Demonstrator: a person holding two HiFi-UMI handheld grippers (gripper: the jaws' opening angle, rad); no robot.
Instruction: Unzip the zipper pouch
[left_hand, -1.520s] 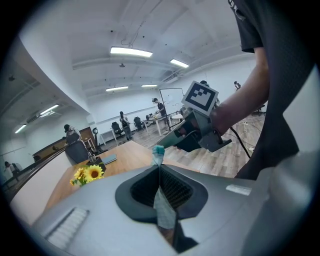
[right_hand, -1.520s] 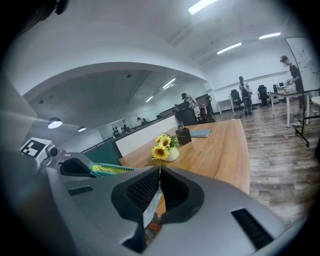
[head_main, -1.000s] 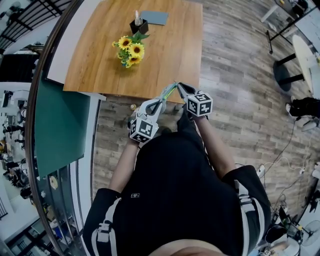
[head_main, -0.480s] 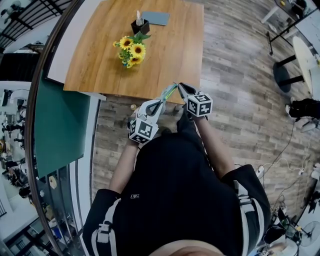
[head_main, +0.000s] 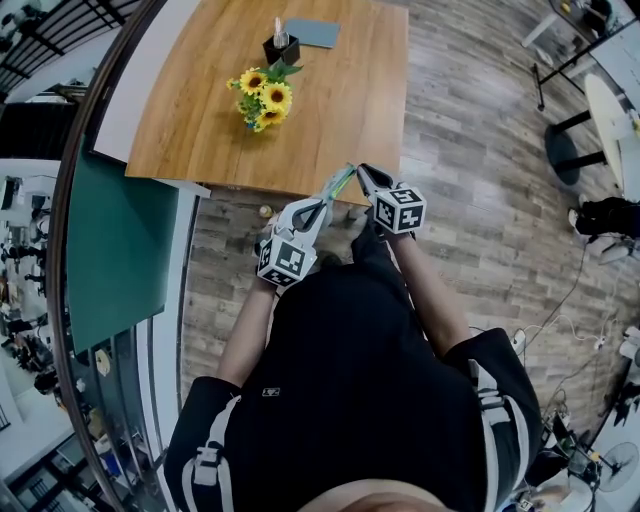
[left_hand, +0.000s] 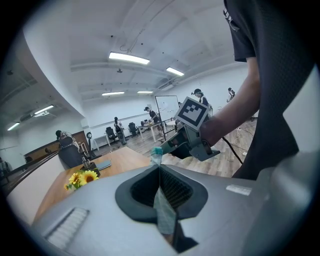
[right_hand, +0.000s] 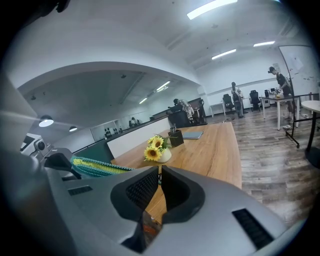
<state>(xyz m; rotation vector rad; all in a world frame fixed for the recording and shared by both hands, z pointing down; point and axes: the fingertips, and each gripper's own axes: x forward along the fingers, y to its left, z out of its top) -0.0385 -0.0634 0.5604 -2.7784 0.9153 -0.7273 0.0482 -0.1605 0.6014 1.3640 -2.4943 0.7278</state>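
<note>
Wooden table (head_main: 330, 100) is lying just ahead, and the pouch (head_main: 341, 184) is hanging in the air over its near edge. The left gripper (head_main: 325, 203) is clamping one end. The right gripper (head_main: 362, 173), jaws almost together, seems to be pinching the pull (right_hand: 160, 178). Unzipping looks barely begun. The long axis is running gripper to gripper, slanting tableward.

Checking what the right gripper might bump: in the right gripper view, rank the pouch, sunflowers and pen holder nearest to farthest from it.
1. Pouch, close at the left.
2. Sunflowers, ahead at centre.
3. Pen holder, beyond the sunflowers, slightly right.
</note>
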